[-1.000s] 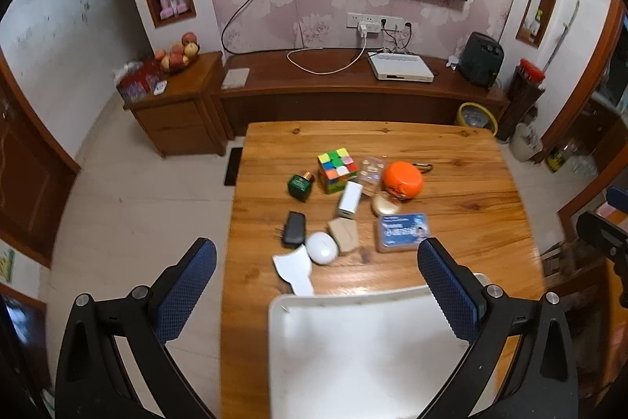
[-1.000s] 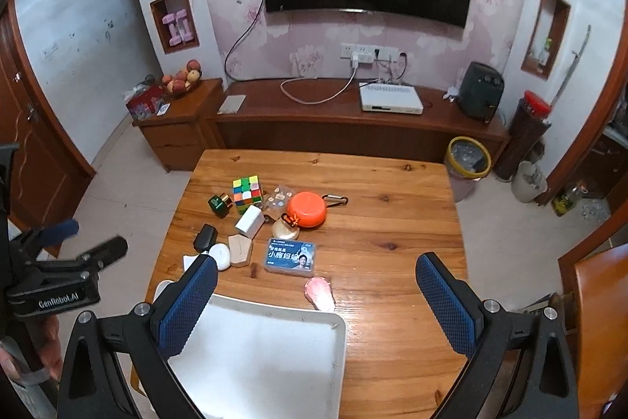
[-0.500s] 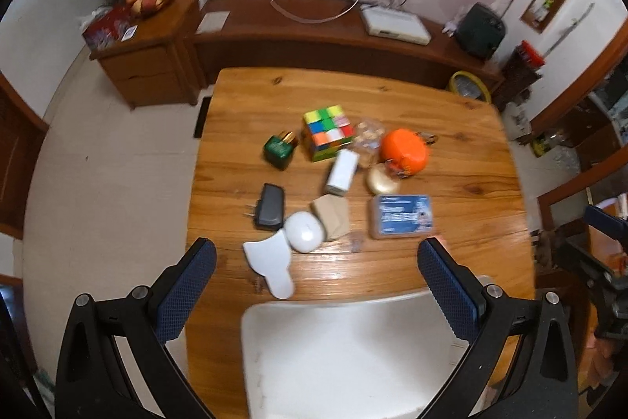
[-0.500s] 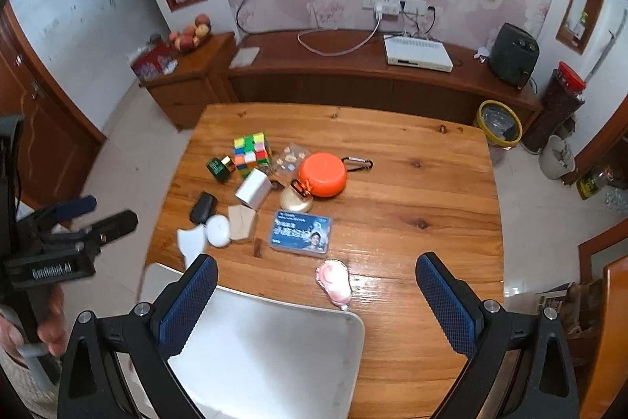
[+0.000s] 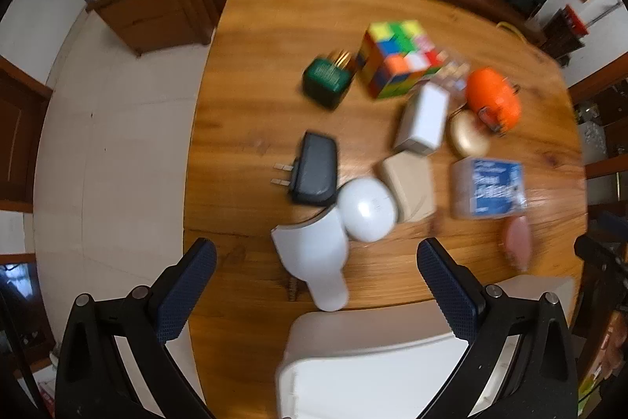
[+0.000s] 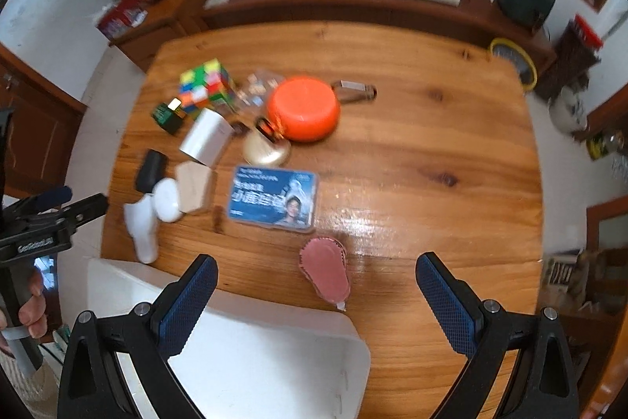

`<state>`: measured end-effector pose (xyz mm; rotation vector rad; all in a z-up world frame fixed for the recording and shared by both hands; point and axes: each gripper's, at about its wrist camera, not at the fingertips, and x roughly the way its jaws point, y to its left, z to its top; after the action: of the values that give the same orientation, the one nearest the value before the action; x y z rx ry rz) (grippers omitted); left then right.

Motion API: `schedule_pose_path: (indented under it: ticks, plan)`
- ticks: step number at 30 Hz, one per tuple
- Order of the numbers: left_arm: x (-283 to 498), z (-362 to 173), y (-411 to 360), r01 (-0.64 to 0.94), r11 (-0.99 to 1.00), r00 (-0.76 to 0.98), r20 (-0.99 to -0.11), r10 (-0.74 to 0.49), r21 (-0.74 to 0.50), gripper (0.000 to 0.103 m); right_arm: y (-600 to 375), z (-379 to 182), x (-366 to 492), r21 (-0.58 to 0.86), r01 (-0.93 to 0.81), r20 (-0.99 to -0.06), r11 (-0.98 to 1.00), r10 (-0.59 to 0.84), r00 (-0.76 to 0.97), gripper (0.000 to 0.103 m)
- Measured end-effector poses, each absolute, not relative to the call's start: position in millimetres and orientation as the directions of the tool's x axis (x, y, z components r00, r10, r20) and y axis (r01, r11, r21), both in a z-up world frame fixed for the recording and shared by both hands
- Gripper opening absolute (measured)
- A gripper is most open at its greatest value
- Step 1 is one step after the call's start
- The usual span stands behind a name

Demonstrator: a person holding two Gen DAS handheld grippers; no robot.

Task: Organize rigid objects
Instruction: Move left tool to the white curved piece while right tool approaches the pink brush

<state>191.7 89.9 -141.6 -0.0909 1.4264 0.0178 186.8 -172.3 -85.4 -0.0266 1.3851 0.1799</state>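
both grippers, left gripper (image 5: 314, 277) and right gripper (image 6: 316, 295), are seen with fingers wide apart, nothing held. rigid objects, including a puzzle cube (image 5: 396, 59) and blue card box (image 6: 274, 199), are clustered on the wooden table (image 6: 431, 160); a white tray (image 6: 255, 348) is placed at its near edge.

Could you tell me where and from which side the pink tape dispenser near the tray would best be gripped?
Probably across its narrower neck, from straight above. The pink tape dispenser lies flat on the table, teardrop-shaped, tip pointing at the white tray. The right hand-held gripper, open, would need turning to close on the long sides; both look clear of other things.
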Motion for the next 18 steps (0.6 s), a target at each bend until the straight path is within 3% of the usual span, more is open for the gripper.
schedule_pose_path:
  ticks: [3, 15, 18]
  plan:
    - [192.6, -161.5, 95.1, -0.076, 0.996, 0.086, -0.995, -0.05, -0.056, 0.102, -172.4, -108.9, 193.9, 0.104, -0.125, -0.987, 0.987, 0.118, 0.111, 0.094]
    - [195.6, -201.9, 103.1, -0.185, 0.981, -0.021, -0.997, -0.068, -0.063, 0.101, -167.4, -169.0, 206.7, 0.081, -0.103, -0.997, 0.991, 0.08, -0.015, 0.094]
    - [196.8, -210.1, 103.7, -0.205, 0.977, -0.04, -0.997, -0.068, -0.059, 0.096, -166.8, -176.7, 208.0, 0.066, -0.099, -0.998, 0.993, 0.064, -0.031, 0.092]
